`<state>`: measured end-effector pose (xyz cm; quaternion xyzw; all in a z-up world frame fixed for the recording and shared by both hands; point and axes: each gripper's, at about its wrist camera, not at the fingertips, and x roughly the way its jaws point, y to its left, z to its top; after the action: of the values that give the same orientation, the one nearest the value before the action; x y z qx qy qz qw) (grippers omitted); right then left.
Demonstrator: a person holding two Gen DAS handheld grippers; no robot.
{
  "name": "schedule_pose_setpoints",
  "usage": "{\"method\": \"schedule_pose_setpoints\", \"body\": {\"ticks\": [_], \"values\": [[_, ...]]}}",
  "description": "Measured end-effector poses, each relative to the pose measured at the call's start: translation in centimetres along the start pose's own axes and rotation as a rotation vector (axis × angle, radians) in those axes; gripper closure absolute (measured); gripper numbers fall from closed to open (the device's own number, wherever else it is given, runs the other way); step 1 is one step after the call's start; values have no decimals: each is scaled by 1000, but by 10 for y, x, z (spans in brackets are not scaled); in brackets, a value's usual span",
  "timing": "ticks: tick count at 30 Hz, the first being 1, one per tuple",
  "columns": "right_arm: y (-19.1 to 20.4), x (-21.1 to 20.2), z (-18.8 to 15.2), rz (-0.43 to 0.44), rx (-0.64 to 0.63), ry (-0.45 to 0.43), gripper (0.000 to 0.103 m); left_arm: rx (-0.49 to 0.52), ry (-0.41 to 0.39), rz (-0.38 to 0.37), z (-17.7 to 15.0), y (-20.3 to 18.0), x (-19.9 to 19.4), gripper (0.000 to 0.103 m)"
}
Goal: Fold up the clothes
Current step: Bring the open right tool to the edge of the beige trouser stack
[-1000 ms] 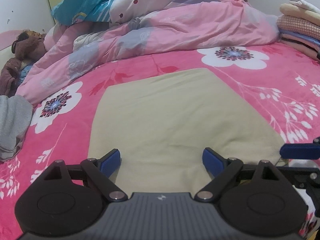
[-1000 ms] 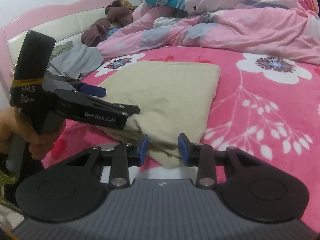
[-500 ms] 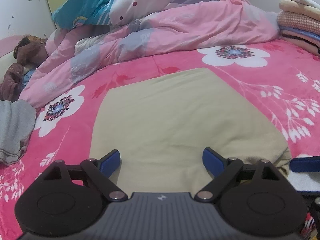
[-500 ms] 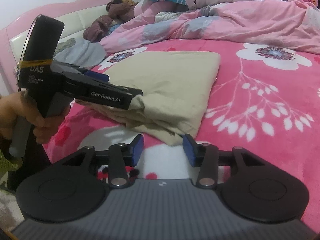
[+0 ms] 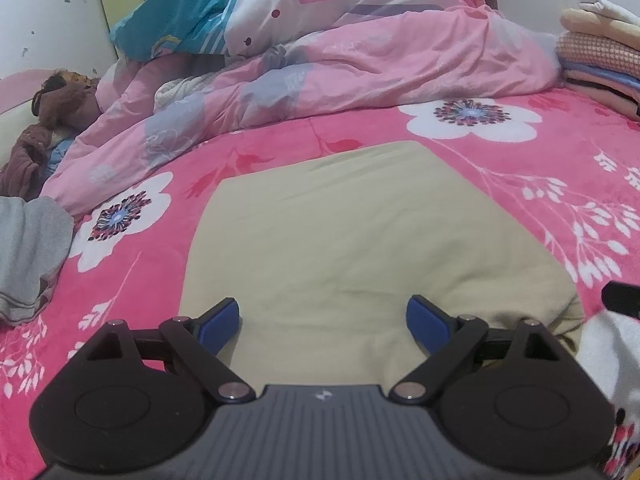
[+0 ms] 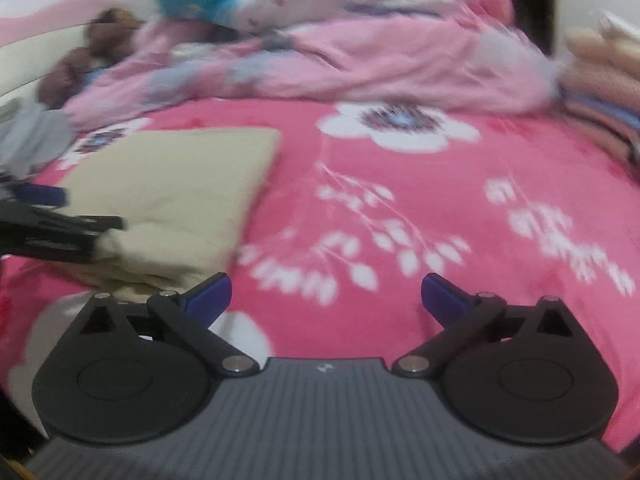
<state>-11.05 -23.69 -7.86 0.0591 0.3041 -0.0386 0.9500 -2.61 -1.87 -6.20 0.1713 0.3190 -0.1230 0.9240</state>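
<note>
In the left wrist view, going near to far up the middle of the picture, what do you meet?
Left tool, its fingers wide apart → folded beige garment → bright pink floral bedsheet → rumpled pale pink quilt → teal pillow at the back.

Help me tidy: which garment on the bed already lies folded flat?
The beige garment on the pink sheet; the grey one at the left edge lies crumpled.
</note>
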Motion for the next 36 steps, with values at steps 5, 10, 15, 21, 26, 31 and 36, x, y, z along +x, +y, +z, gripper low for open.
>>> {"method": "schedule_pose_setpoints", "body": {"ticks": [5,10,15,21,26,31,36], "values": [[3,9,-9,-34,-18,16,1,-4,6,-2,1,1,0,10],[3,10,-6,-37,-10,42,1,-11,8,-1,1,1,0,9],[-2,8,-2,-8,9,57,1,-18,3,-7,0,2,0,9],[-19,-1,-6,87,73,5,1,-26,-38,-24,-3,7,-5,9],[-36,-10,-6,182,164,-36,1,-39,-162,-74,-7,13,-33,9],[-30,-13,-13,213,111,-75,1,56,-258,-135,-16,-3,-58,9],[-8,-18,-20,216,-55,-141,2,205,-245,-123,-27,-40,-55,9]]}}
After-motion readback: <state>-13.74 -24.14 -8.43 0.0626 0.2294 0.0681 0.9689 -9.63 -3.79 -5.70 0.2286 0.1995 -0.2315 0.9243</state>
